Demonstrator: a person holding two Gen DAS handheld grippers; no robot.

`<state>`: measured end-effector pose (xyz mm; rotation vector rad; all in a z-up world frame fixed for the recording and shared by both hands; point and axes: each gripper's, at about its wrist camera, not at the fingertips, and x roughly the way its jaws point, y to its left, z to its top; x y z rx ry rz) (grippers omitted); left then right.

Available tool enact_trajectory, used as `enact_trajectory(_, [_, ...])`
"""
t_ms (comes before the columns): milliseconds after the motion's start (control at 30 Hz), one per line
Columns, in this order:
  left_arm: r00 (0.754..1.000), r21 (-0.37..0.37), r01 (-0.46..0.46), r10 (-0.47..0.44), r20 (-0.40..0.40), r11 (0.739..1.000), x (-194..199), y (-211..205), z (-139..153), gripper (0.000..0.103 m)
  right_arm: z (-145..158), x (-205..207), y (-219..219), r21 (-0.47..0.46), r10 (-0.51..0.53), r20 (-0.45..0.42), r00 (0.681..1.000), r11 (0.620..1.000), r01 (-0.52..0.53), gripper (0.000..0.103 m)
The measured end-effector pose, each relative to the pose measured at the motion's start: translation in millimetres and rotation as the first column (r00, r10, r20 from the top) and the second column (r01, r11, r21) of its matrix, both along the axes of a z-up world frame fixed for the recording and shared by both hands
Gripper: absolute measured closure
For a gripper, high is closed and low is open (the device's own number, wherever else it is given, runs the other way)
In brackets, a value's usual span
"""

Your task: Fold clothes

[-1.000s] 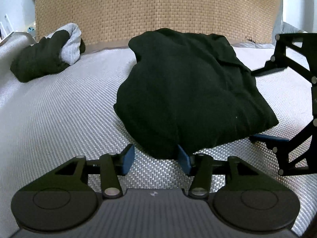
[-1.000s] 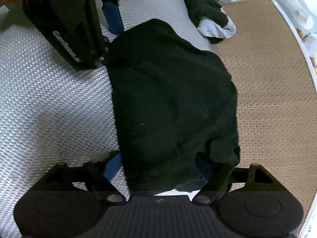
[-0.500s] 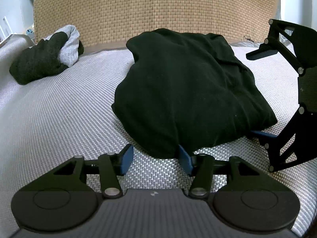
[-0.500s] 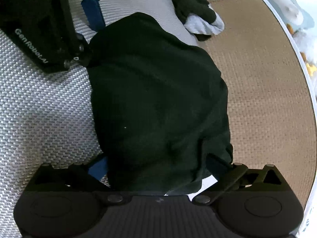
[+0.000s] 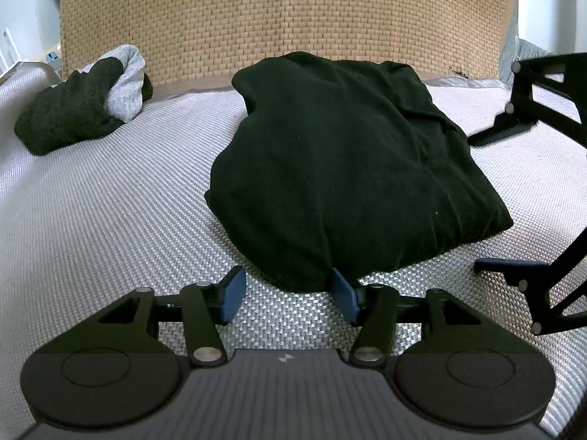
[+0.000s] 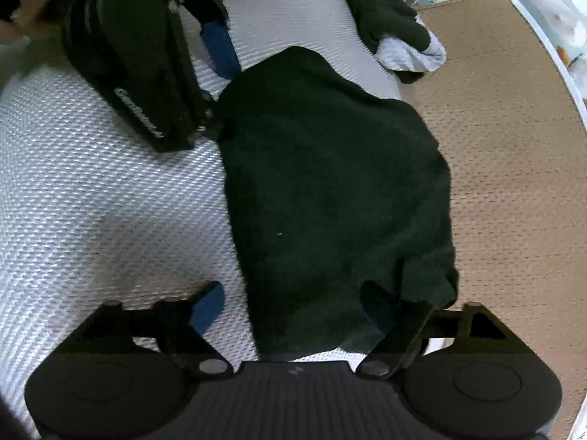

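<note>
The black garment (image 5: 337,161) is lying as a folded, roughly rectangular packet on the grey woven surface (image 5: 110,220), directly at 12 o'clock from the left tool (image 5: 288,291) and reaching back to the tan woven panel (image 5: 286,18). The left tool is being held spread. The near corner of the packet is sitting between its blue pads (image 5: 233,293); the pad at 3 o'clock is lying against the cloth and the pad at 9 o'clock is standing clear of it, so nothing is being pinched. Compared with the view of a second ago, this gap is being shown very slightly wider, while the tool itself is being kept in place. The right tool (image 6: 293,308) is also being held spread. In its own view the finger at 9 o'clock is now resting on bare surface beside the garment, whereas half a second ago cloth was filling the whole space between the fingers. The finger at 3 o'clock is still being partly covered by a loose edge of cloth. The outline of the packet is being kept unchanged across all views. This is being read as a release after a completed fold: the cloth is holding its shape unaided. Both tools are judged ready to be withdrawn, with care being needed at the covered finger so that the edge is not dragged open. A second bundle of dark and grey clothing (image 5: 84,106) is lying at 10 o'clock, well apart.
</note>
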<state>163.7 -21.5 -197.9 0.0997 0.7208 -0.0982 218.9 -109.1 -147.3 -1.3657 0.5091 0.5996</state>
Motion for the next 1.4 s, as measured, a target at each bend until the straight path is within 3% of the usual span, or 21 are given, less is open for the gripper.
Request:
enact_trajectory(100, [1.0,0.0,0.002,-0.002,0.0,1.0,0,0,0,0.046,-13,7,5,-0.026,-0.004,0.07,0.998,1.0,0.006,0.012])
enact_trajectory(200, [1.0,-0.005,0.002,-0.002,-0.001,1.0,0,0,0,0.046,-12,19,6,0.001,-0.03,0.063,0.998,1.0,0.03,0.002])
enact_trajectory(533, [1.0,-0.013,0.008,-0.008,-0.008,1.0,0,2,0,0.042,-16,20,-2,0.096,-0.028,0.145,0.989,0.995,0.015,0.001])
enact_trajectory(600, [1.0,0.003,0.023,-0.023,-0.008,1.0,0,-1,-1,0.04,-19,16,0,0.103,-0.025,0.206,0.978,0.995,0.004,0.003])
enact_trajectory(733, [1.0,0.003,0.026,-0.026,-0.004,1.0,0,0,-1,0.039,-26,-3,0,0.078,0.013,0.278,0.96,0.996,-0.036,0.033])
enact_trajectory(767, [1.0,0.003,0.028,-0.028,-0.003,1.0,0,0,-1,0.039,-26,-4,1,0.078,0.013,0.272,0.962,0.996,-0.035,0.036])
enact_trajectory(1067, [0.999,0.003,0.033,-0.033,-0.001,0.999,0,1,-2,0.038,2,7,4,0.137,-0.034,0.316,0.948,0.991,-0.01,0.04])
enact_trajectory(1400, [0.999,0.001,0.053,-0.053,0.007,0.999,3,3,-3,0.037,-11,2,7,0.089,-0.032,0.255,0.966,0.996,0.01,0.037])
